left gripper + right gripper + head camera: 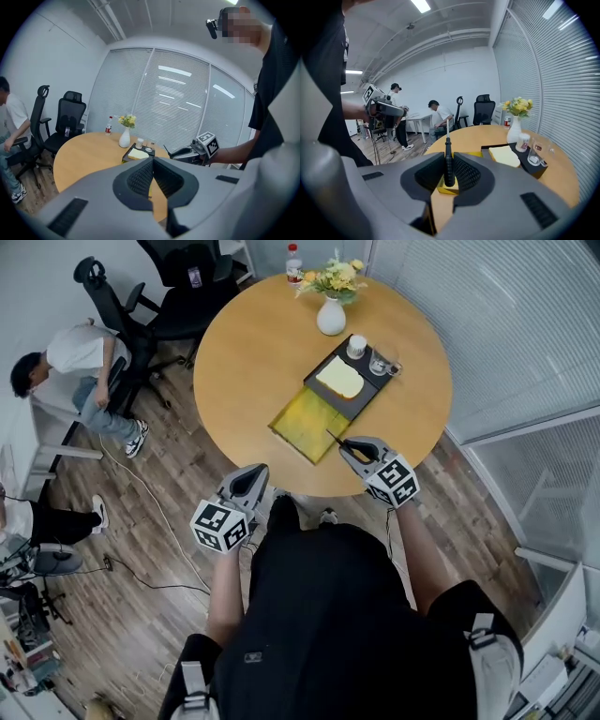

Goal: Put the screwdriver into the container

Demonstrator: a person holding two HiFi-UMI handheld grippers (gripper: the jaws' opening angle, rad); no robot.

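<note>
- Round, light-brown wooden table [246, 352]: in the head view, 12 o'clock is the far rim, where a white vase of yellow flowers [330, 315] stands.
- Shallow yellow rectangular open-top container [302, 420]: it lies at about 6 o'clock from the table centre, with one corner near the front rim. It is unsecured, so a push from the tool tip could slide it toward the rim.
- Black rectangular tray [367, 390]: it touches the container's 1 o'clock end and carries a cream slab and small cups. A long throw would land the tool here.
- Right gripper [351, 450]: it hangs over the front rim at 5 o'clock. Its jaws are clamped on the tool handle.
- Left gripper [255, 476]: it is off the table at 7 o'clock, well apart from the container. Its jaws are closed together with nothing between them, so it gives the container no support.
- Black-handled screwdriver with a thin metal shaft [448, 161]: it is held by the handle only, and the shaft points toward 10 o'clock, with the tip near the container's front corner. It is not yet inside.
- Probable faults:
  - Early release would drop the tool on the rim, from where it could roll to the floor.
  - A low approach would catch the tip on the container wall.
  - The narrow grip may let the handle pivot.
</note>
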